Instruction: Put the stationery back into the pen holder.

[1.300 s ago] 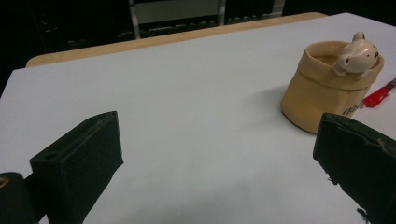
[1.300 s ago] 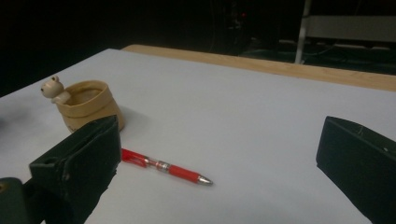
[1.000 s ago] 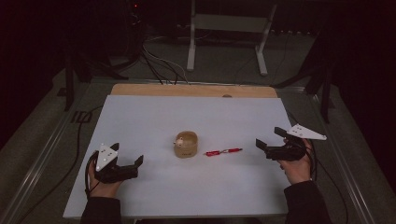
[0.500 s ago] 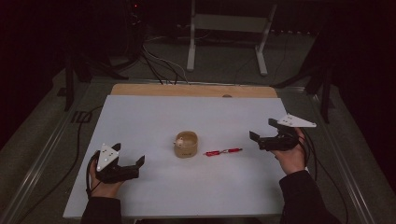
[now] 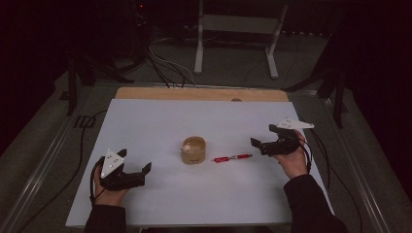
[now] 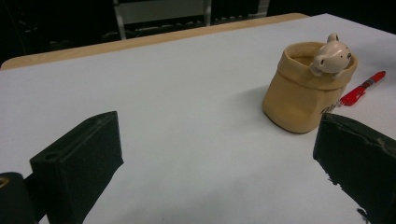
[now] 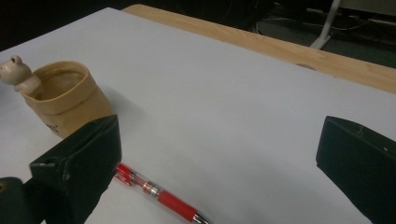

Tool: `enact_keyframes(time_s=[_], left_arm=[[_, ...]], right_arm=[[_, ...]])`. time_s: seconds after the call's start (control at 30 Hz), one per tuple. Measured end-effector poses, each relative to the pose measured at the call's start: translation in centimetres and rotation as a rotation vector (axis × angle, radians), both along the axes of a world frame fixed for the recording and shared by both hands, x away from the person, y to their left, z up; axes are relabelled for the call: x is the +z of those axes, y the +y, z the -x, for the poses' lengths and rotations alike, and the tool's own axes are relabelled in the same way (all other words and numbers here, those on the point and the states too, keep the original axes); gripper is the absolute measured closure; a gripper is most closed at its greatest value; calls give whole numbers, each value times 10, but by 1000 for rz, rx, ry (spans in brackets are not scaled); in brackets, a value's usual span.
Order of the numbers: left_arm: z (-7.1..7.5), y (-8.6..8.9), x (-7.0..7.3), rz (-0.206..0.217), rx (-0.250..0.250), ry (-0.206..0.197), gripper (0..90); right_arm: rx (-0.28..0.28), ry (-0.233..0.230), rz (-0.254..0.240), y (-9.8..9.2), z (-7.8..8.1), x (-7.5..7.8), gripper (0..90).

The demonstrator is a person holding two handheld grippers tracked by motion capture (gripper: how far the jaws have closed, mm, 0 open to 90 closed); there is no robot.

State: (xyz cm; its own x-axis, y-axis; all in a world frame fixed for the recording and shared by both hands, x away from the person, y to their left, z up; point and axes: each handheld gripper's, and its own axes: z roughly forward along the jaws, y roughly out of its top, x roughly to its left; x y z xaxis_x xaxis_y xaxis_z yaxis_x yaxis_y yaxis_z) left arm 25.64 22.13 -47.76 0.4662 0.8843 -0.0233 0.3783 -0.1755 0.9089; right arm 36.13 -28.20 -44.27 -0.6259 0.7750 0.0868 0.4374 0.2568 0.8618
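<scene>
red pen (image 5: 231, 158) lies flat on the white table (image 5: 160, 121), right of centre, between the tan cup (image 5: 193, 150) and the right gripper (image 5: 266, 139). pen body is red with a clear section and metal band near the tip end, seen in the right gripper view (image 7: 159, 195); its far end passes under that view's left jaw. cup is a tan sack-shaped holder with a rolled rim and a small pale bear head on the edge (image 6: 330, 56), dark lettering low on its side. pen and cup near, not touching, in the high view; in the left gripper view the pen (image 6: 362, 88) pokes out from behind the cup (image 6: 303, 88), so the gap is hidden there.

right gripper hovers just right of the pen, jaws wide apart, nothing between them. left gripper (image 5: 141, 171) sits near the table's front left, well apart from cup and pen, jaws also wide apart, holding nothing. wooden strip (image 5: 199, 93) along the table's far edge.
</scene>
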Motion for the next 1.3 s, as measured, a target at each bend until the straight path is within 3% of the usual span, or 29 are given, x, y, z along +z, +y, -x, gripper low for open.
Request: enact_keyframes(time_s=[0.3,0.63,1.3], left_arm=[[0,0,0,-1,0,0,17],[0,1,-1,2,-1,2,17],[-1,-2,-3,-6,-10,10,17]], right_arm=[[16,32,26,5,-7,-11,3],[30,103,68,12,-14,-28,3],[82,196,152,22,-19,-43,7]])
